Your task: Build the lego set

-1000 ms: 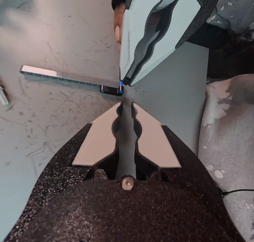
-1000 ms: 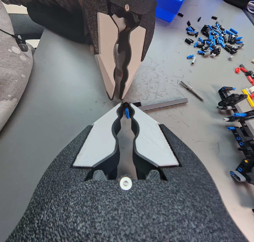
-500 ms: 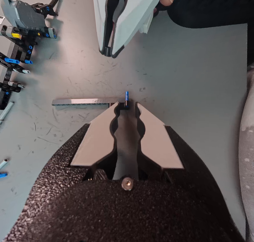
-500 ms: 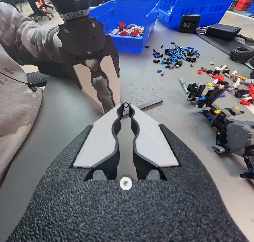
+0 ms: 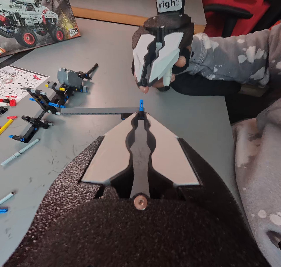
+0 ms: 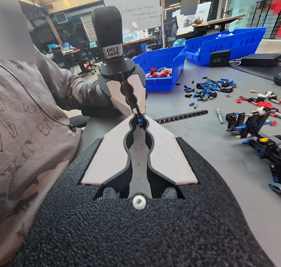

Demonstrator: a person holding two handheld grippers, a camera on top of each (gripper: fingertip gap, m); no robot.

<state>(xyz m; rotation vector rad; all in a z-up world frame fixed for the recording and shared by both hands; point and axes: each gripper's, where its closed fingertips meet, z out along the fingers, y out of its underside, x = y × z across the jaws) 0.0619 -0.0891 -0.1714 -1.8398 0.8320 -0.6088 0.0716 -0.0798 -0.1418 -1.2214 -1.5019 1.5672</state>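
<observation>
My left gripper is shut on a small black connector at the near end of a long grey beam that lies on the table. A blue pin stands up out of the connector. My right gripper hovers a little beyond the pin, shut, with a small black round piece at its tips. In the right wrist view my right gripper points at the left gripper, with the blue pin in the gap and the beam running right.
A partly built black frame with a grey motor block lies at the beam's far end, also in the right wrist view. Loose blue and black pins, blue bins, grey axles, a sheet and the set's box surround it. The table edge is close. Both grippers' tips are close together, under 4 cm apart.
My left gripper has closed on the black connector. My right gripper has left the blue pin in the connector and drawn back. Both views have tilted up from the table.
</observation>
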